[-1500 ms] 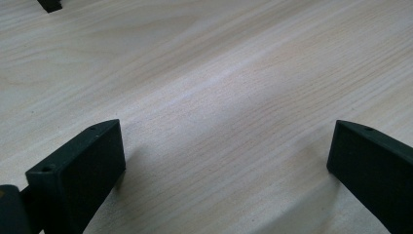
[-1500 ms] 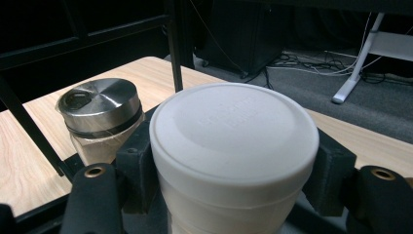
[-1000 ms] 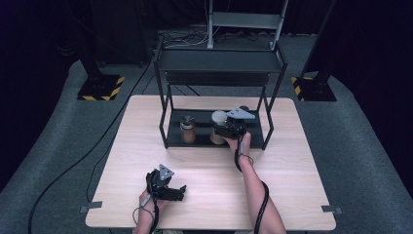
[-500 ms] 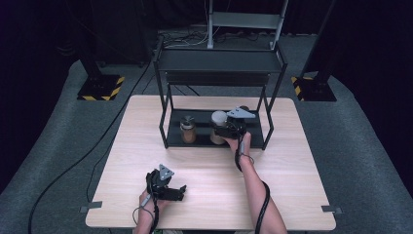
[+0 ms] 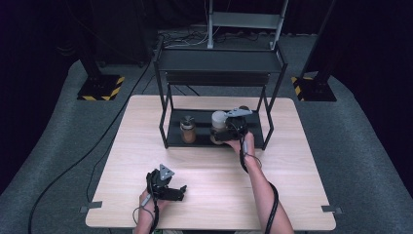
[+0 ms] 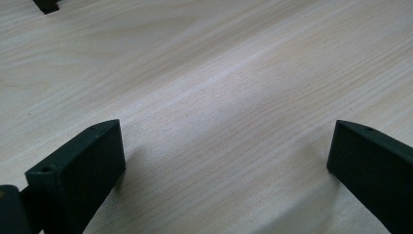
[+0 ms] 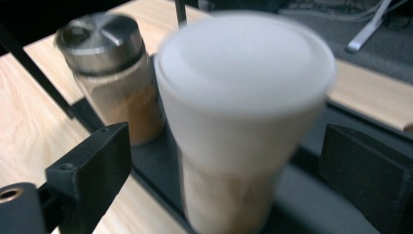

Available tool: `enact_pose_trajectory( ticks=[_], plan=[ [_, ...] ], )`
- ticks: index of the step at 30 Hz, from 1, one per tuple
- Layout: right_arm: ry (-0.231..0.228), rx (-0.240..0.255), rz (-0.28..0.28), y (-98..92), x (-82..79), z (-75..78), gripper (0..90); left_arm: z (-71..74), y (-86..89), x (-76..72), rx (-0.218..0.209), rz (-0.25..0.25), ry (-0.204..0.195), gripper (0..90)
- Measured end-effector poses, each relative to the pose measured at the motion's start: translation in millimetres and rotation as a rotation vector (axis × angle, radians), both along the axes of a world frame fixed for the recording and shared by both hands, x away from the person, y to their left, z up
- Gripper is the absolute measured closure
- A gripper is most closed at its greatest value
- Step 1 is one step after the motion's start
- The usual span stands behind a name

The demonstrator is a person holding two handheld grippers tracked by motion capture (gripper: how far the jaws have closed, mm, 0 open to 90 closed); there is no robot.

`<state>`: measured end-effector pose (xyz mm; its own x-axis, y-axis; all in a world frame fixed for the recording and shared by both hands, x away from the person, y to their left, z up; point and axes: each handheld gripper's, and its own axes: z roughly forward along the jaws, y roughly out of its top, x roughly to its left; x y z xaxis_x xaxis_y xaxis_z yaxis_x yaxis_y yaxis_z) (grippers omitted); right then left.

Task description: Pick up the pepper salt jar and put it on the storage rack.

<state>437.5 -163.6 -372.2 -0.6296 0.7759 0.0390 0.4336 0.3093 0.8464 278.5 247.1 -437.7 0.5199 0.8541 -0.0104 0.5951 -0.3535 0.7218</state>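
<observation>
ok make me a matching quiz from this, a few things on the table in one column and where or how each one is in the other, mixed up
Things:
1. white-lidded jar
2. metal-lidded jar
3. left gripper
4. black rack

Places or states:
A. open over bare wood at the table's near edge
B. stands at the far middle of the table
C. between the right gripper's open jaws
D. on the rack's bottom shelf, towards its left

Pairs: 1-C, 2-D, 3-A, 4-B
</observation>
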Motion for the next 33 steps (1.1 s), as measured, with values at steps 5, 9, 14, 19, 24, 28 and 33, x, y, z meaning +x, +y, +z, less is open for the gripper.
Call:
enact_pose_trajectory(
  ticks=[5, 9, 14, 19, 24, 28, 33],
  plan=[
    [0.029, -0.032, -0.015, -5.4, -6.8, 1.5, 1.9, 0.0, 0.0, 0.0, 0.000, 0.000, 0.000, 0.0],
    [0.053, -0.058, -0.021, -10.3, -15.2, 0.6, 0.7, 0.0, 0.0, 0.0, 0.000, 0.000, 0.000, 0.0],
    [0.074, -0.087, -0.033, -18.3, -30.7, -6.3, 0.0, 0.0, 0.0, 0.0, 0.000, 0.000, 0.000, 0.0],
    [0.084, -0.083, -0.058, -31.8, -52.8, -21.5, 0.0, 0.0, 0.0, 0.0, 0.000, 0.000, 0.000, 0.0],
    [0.107, -0.097, -0.085, -44.0, -76.5, -36.0, 0.0, 0.0, 0.0, 0.0, 0.000, 0.000, 0.000, 0.0],
    [0.127, -0.123, -0.100, -51.6, -96.4, -45.8, 0.0, 0.0, 0.0, 0.0, 0.000, 0.000, 0.000, 0.0],
    [0.143, -0.099, -0.125, -67.1, -123.2, -56.3, 0.0, 0.0, 0.0, 0.0, 0.000, 0.000, 0.000, 0.0]
  ],
)
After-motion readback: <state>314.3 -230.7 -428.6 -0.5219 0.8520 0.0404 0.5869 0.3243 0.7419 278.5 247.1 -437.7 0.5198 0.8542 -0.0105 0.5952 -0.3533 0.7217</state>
